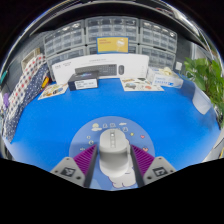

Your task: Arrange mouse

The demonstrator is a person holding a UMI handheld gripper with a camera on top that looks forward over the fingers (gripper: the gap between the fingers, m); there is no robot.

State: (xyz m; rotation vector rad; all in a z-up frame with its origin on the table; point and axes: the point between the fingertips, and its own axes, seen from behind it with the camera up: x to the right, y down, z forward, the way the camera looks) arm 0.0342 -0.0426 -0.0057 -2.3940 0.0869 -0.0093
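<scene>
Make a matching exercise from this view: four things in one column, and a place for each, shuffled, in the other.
Things:
1. mouse
2. mat
3. plant
4. printer

Places:
A. at the far edge of the table, beyond the mat
B. between the fingers, on the round light pad
C. off to the right, past the mat's edge
D. spread blue under the round pad

Pairs: 1-B, 2-D, 3-C, 4-A

Smooth grey plastic mouse point(112, 143) on matt blue tabletop point(60, 125).
</scene>
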